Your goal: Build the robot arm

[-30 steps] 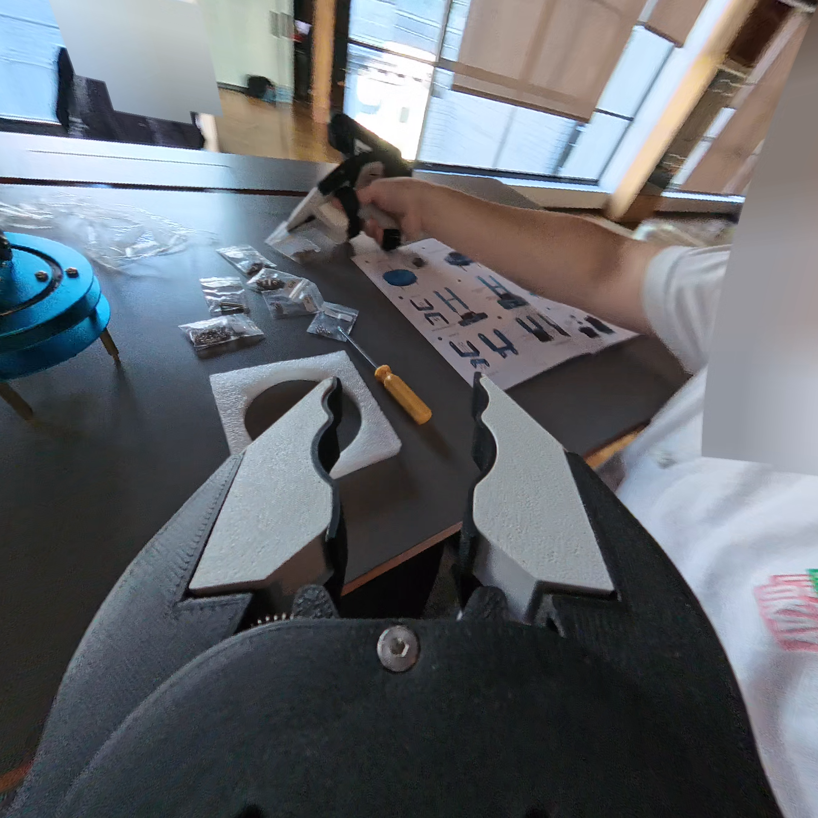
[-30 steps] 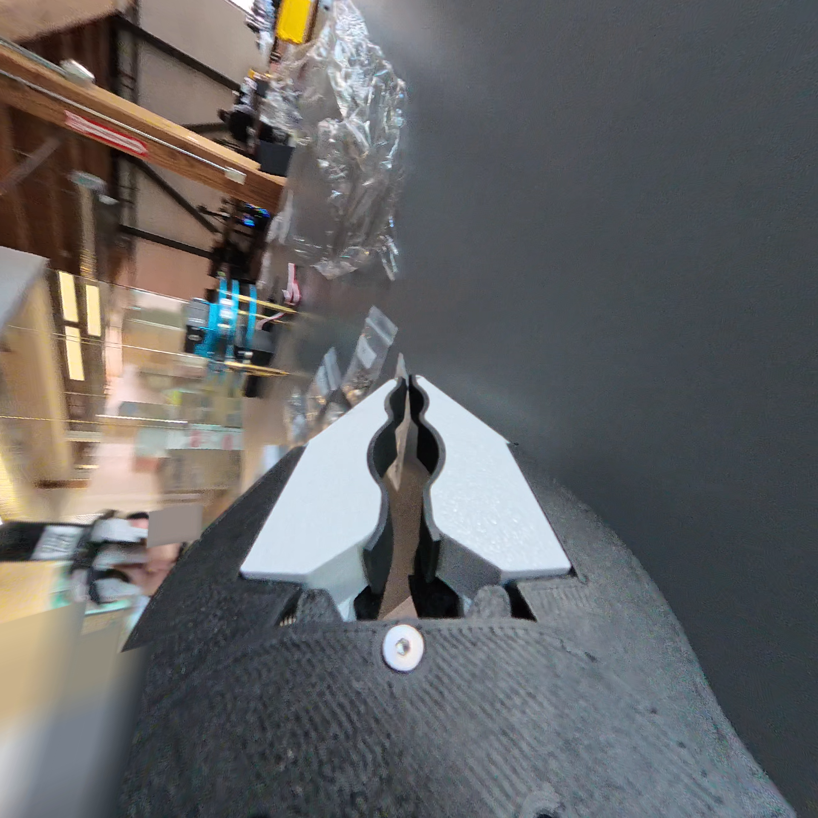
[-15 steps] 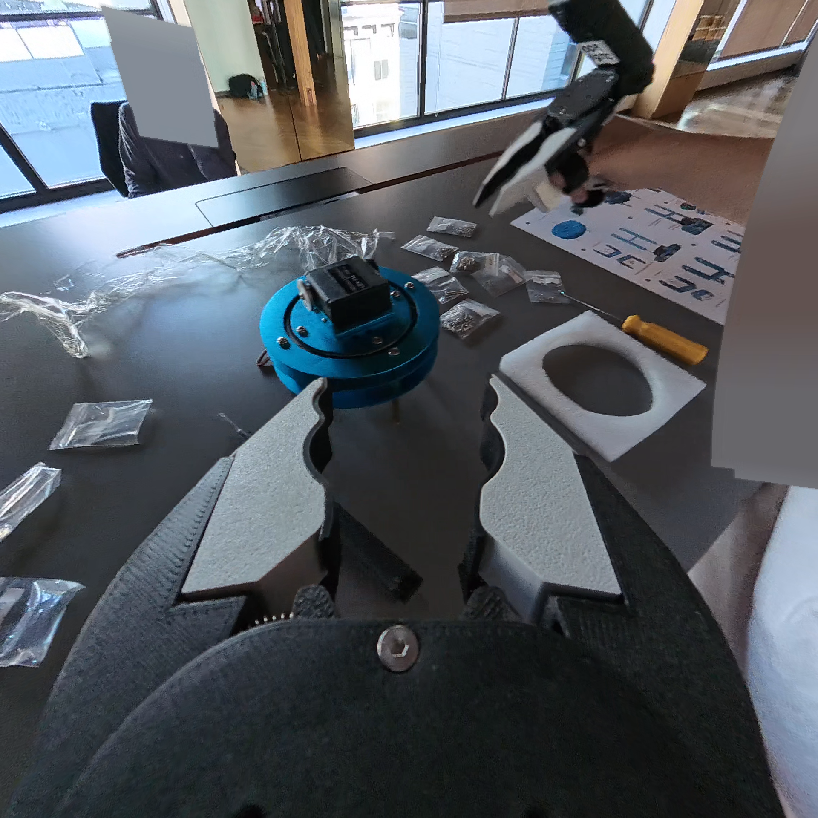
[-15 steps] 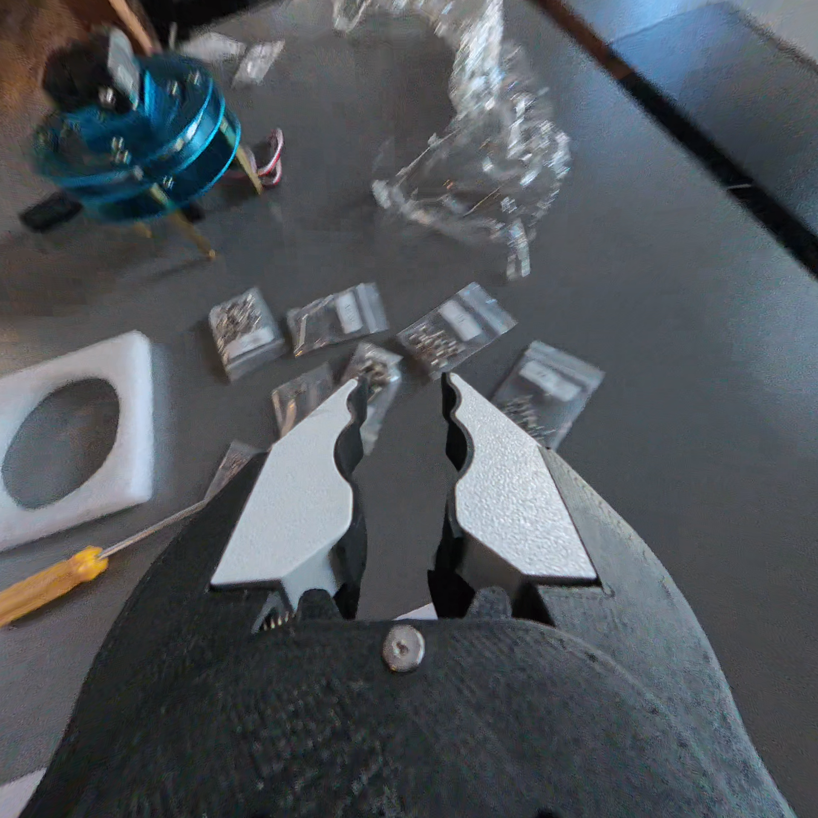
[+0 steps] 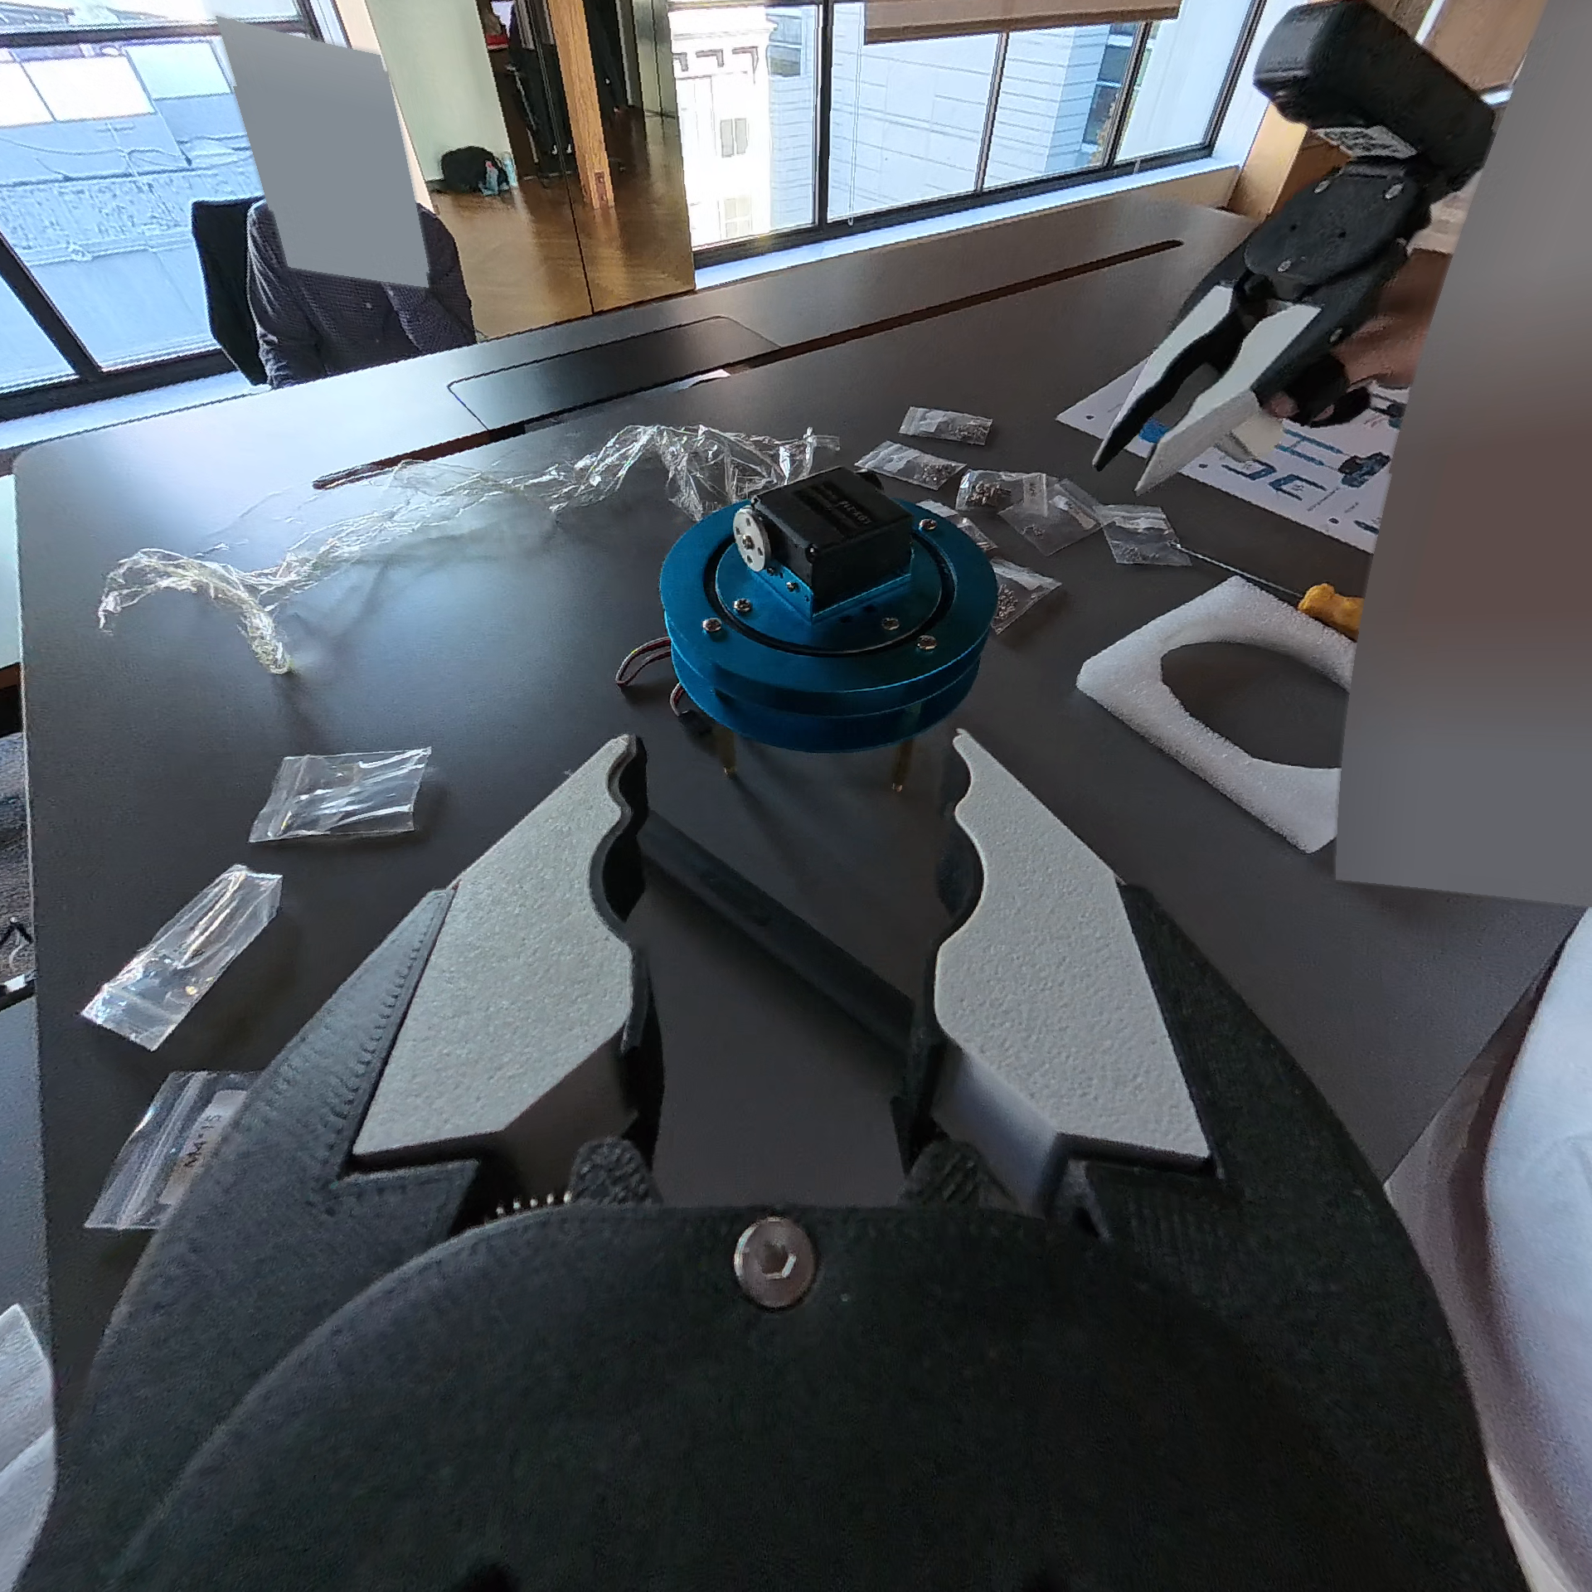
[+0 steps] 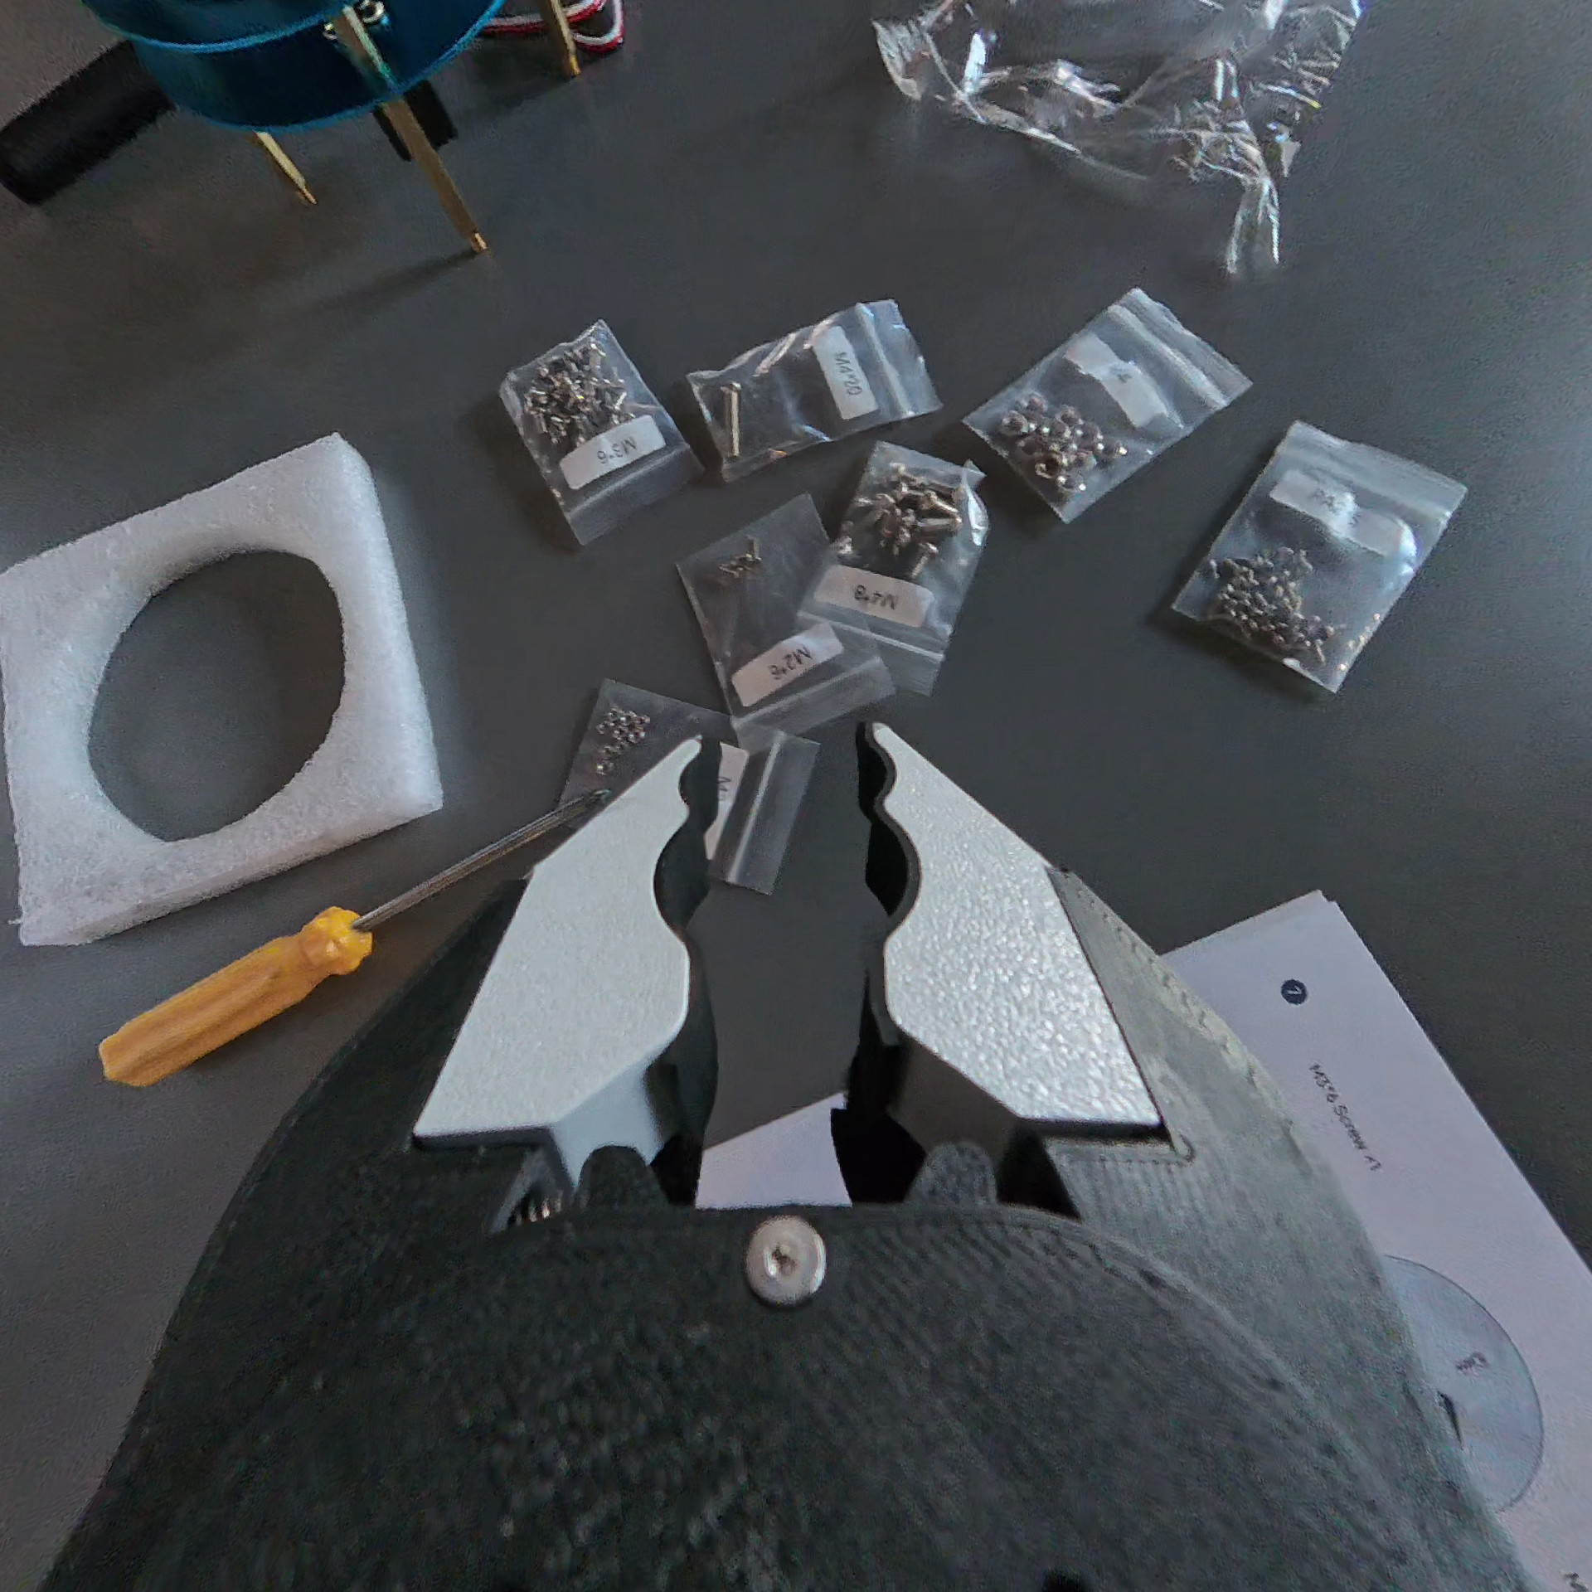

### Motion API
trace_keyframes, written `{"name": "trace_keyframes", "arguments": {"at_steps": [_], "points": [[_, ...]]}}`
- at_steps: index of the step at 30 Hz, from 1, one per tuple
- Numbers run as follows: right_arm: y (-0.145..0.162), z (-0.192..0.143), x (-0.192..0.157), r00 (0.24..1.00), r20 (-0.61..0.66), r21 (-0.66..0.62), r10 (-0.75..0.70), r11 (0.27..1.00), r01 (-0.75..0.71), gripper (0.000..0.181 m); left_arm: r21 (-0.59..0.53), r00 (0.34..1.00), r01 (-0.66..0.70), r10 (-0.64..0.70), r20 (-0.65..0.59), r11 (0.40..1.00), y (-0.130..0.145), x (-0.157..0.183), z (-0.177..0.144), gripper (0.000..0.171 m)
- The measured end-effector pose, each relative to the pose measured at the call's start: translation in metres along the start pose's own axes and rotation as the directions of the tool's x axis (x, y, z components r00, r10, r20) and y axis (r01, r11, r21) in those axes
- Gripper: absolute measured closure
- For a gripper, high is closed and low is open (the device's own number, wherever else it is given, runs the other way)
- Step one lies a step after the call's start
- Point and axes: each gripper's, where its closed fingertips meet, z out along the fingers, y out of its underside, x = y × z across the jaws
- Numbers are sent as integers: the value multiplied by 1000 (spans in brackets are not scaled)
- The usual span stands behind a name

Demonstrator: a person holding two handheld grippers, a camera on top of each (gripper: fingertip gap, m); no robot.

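My left gripper [image 5: 797, 758] is open and empty, held above the dark table [image 5: 482, 655] just in front of a blue round base [image 5: 827, 655] on brass legs with a black servo [image 5: 831, 538] on top. A black bar [image 5: 775, 930] lies on the table between the fingers. My right gripper [image 6: 784, 745] is open and empty, hovering over several small bags of screws [image 6: 896, 534]; the nearest bag [image 6: 758, 801] lies just under its tips. It also shows in the left wrist view [image 5: 1202, 413], raised at the far right.
A white foam square with a round hole [image 6: 52, 680] and a yellow screwdriver [image 6: 233, 991] lie left of the right gripper. A printed sheet [image 6: 1413, 1146] lies under it. Crumpled clear film [image 5: 482, 508] and empty clear bags [image 5: 340, 792] lie left. A person sits beyond the table [image 5: 345, 319]. The tips of one gripper are about 35 centimeters away from the tips of the other.
The left view swung left from the foam square to the blue base. The right gripper opened, let go of a thin flat piece, and turned down over the screw bags.
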Motion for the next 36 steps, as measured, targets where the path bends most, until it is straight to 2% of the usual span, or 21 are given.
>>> {"name": "trace_keyframes", "arguments": {"at_steps": [3,6,12,20,30,36], "points": [[1,1,9,998,47,-10,31,999,-31,154,-13,1000,-6,6,6,1000,3,-2,-3,105],[2,-2,13,998,53,-19,-15,1000,16,156,-27,1000,-10,11,19,1000,7,-4,-7,104],[12,-11,-1,994,89,-47,-57,997,61,156,-47,998,-10,12,53,999,13,-15,-16,104],[20,-9,-19,995,82,-47,-57,997,61,156,6,992,1,-2,128,1000,9,-35,-37,104],[2,-4,-32,995,62,-6,-76,997,76,156,42,965,92,-100,241,995,42,-66,-75,108],[-3,-7,-33,997,47,25,-66,998,65,155,6,954,98,-95,283,995,54,-79,-79,108]]}}
